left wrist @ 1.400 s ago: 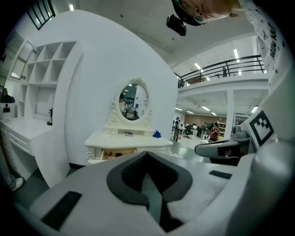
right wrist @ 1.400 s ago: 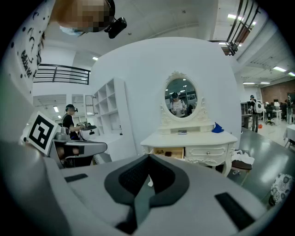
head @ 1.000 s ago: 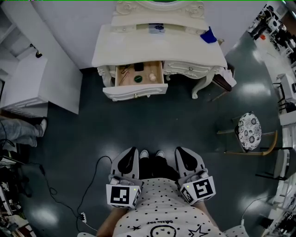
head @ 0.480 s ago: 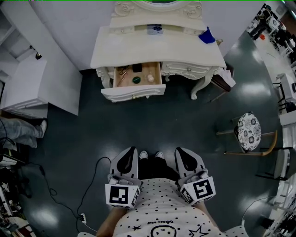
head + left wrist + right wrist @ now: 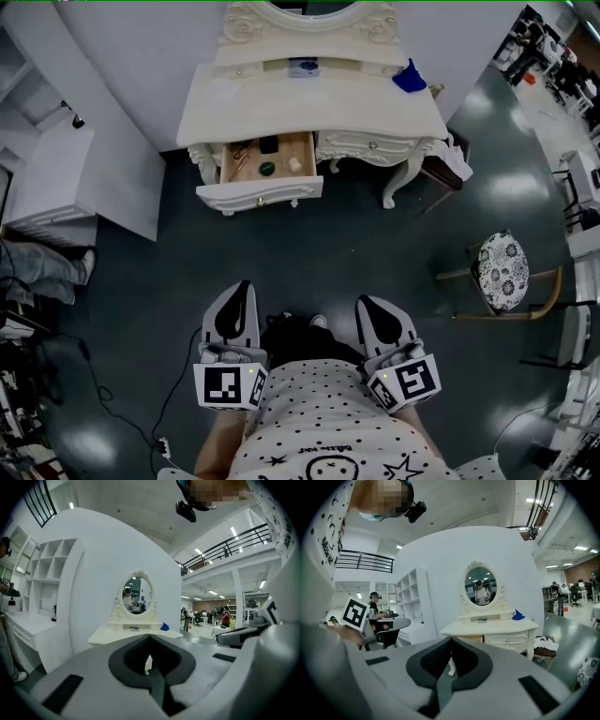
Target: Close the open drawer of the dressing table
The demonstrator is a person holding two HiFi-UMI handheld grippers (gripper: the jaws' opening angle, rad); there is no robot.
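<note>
A cream dressing table (image 5: 309, 98) with an oval mirror stands against the far wall. Its left drawer (image 5: 261, 192) is pulled out, showing a wooden inside with a few small items. My left gripper (image 5: 236, 298) and right gripper (image 5: 377, 313) are held close to the person's body, well short of the table, both shut and empty. The table (image 5: 133, 632) shows ahead in the left gripper view. In the right gripper view the table (image 5: 490, 625) and the open drawer (image 5: 469, 639) show ahead.
A blue object (image 5: 410, 77) lies on the tabletop's right side. A white cabinet (image 5: 56, 178) stands to the left. A stool with a patterned seat (image 5: 502, 270) stands to the right. A cable (image 5: 178, 375) runs on the dark floor near the left gripper.
The left gripper has moved forward and up. The right gripper has shifted slightly. The table and drawer sit a little further up and left in the head view.
</note>
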